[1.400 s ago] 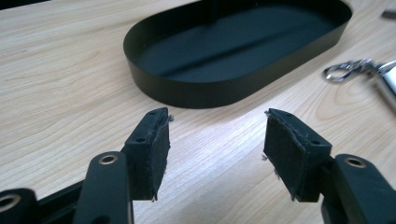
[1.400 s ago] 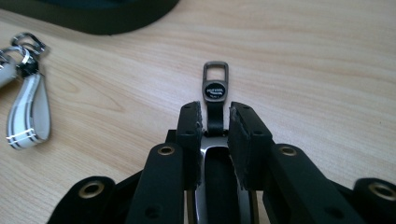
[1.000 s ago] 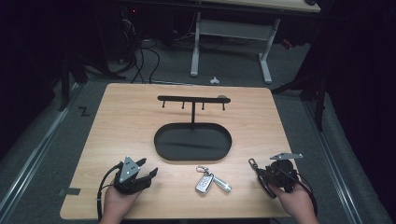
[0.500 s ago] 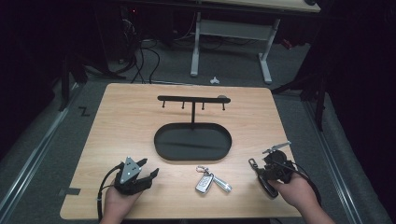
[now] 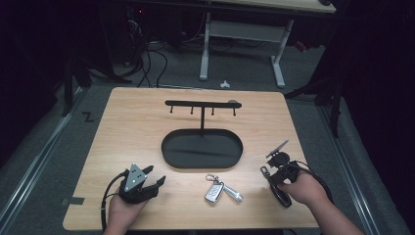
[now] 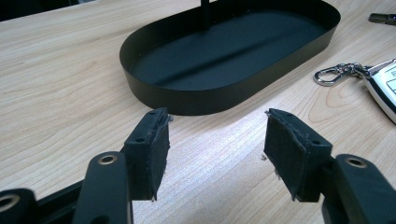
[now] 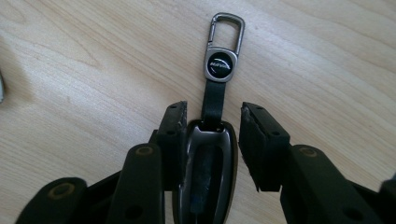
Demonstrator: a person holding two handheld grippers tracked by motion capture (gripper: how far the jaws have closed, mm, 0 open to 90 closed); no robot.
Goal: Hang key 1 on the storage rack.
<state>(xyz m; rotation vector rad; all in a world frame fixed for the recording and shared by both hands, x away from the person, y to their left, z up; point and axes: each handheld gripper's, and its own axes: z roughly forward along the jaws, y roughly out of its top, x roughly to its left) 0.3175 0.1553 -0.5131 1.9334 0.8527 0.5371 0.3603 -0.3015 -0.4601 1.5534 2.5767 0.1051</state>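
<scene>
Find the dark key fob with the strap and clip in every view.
High view: the dark key fob lies at lower right, near the table's front edge.
Left gripper view: probably the dark clip end at the top right edge.
Right gripper view: bottom centre, with strap and clip running upward.
Shared landmark: the wooden tabletop under it.

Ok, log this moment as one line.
left gripper: open, empty, near tray | right gripper: jaws just opening, dark key fob between them on table | silver keys: untouched
</scene>
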